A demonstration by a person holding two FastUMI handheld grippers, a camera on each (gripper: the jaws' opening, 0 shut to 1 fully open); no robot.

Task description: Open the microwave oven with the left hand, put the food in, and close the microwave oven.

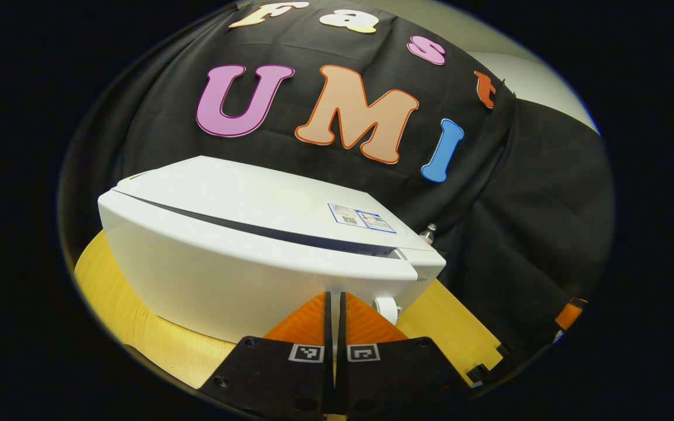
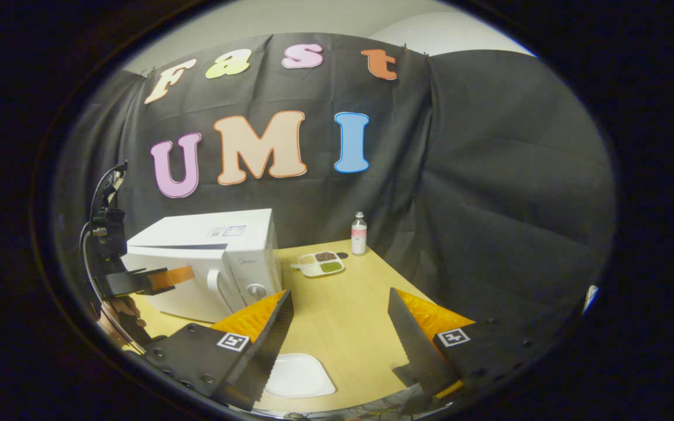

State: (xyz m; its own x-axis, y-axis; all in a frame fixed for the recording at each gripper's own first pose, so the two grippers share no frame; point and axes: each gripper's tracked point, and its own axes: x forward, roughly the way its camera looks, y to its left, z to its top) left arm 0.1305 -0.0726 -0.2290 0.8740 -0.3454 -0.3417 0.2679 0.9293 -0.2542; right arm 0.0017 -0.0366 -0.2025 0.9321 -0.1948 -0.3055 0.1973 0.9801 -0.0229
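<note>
Risk: your left gripper, fingers pressed together, gripping nothing, sits at microwave door front; push may slide oven on table. Door looks ajar at top. Right gripper wide open, empty, low over table. Food tray right of microwave, far.

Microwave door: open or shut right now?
Shut. In the right gripper view the microwave door lies flush with the front, its handle ungrasped; the left hand-held gripper is beside the door, fingers together.
</note>
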